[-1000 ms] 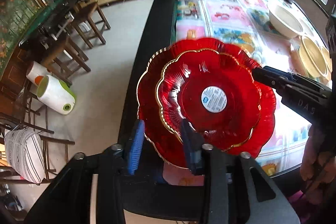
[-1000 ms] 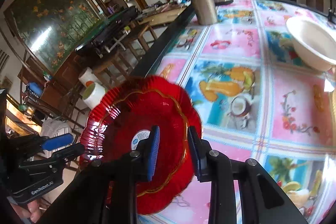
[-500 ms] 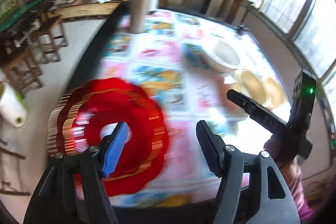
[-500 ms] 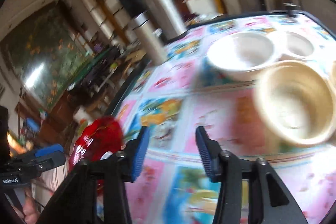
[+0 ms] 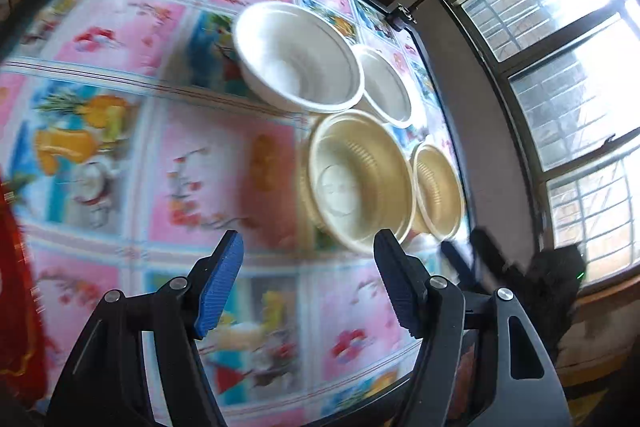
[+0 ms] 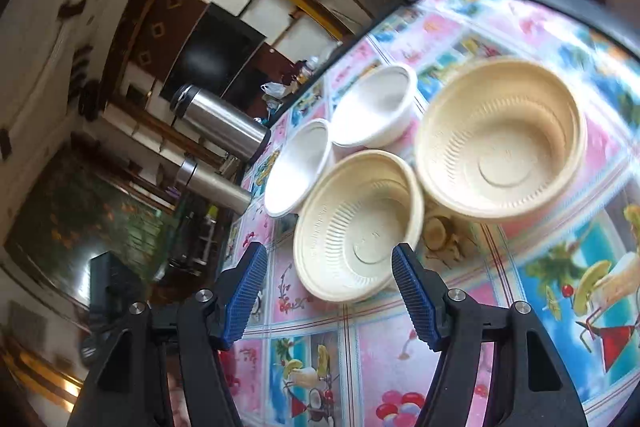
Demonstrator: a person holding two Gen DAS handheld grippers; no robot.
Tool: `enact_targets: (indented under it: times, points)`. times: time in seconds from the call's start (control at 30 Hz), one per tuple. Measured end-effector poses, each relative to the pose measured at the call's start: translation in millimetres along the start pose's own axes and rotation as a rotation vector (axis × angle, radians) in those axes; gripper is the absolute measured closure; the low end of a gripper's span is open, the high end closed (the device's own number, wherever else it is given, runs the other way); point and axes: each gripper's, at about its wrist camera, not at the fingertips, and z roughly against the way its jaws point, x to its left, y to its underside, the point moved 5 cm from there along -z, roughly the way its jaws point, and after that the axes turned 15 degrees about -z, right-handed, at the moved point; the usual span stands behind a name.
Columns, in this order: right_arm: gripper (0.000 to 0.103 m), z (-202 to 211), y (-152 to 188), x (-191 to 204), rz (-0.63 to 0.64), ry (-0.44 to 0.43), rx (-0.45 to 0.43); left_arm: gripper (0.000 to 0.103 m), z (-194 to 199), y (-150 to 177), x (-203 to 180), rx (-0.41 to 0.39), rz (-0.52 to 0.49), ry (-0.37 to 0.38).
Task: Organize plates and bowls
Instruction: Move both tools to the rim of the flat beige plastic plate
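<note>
Four bowls sit close together on the picture-print tablecloth (image 5: pixel 192 163): a large white bowl (image 5: pixel 298 67) leaning on a smaller white bowl (image 5: pixel 386 87), a large cream bowl (image 5: pixel 358 181) and a small cream bowl (image 5: pixel 438 191). My left gripper (image 5: pixel 308 283) is open and empty, short of the large cream bowl. My right gripper (image 6: pixel 330 291) is open too, and a cream bowl (image 6: pixel 360 227) shows in the gap beyond its fingers. A wider cream bowl (image 6: pixel 500 139) and two white bowls (image 6: pixel 374 107) (image 6: pixel 296 167) lie around it. A blurred red plate edge (image 5: pixel 16 287) shows at far left.
Two steel flasks (image 6: pixel 220 127) (image 6: pixel 216 183) stand at the table's far side. The table's dark rim (image 5: pixel 436 67) runs close behind the bowls, with a window wall (image 5: pixel 560 87) past it. The right gripper (image 5: pixel 468 253) appears beside the small cream bowl.
Both grippers were shut on the red plates a second ago. They have let go and opened, and both have swung right to the bowls. The plates now lie at the left.
</note>
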Motion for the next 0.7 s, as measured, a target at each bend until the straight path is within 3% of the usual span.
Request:
enact_targets:
  times: [0.33,0.7]
  points:
    - [0.035,-28.9,-18.0,-33.6,-0.105,0.004,0.037,0.036,-39.6,-23.4,-5.4,0.050,0.054,0.049]
    - [0.036,-50.0,-29.0,-48.4,-0.145,0.027,0.031,0.036,-63.2,-34.1,-14.4,0.066,0.012,0.007]
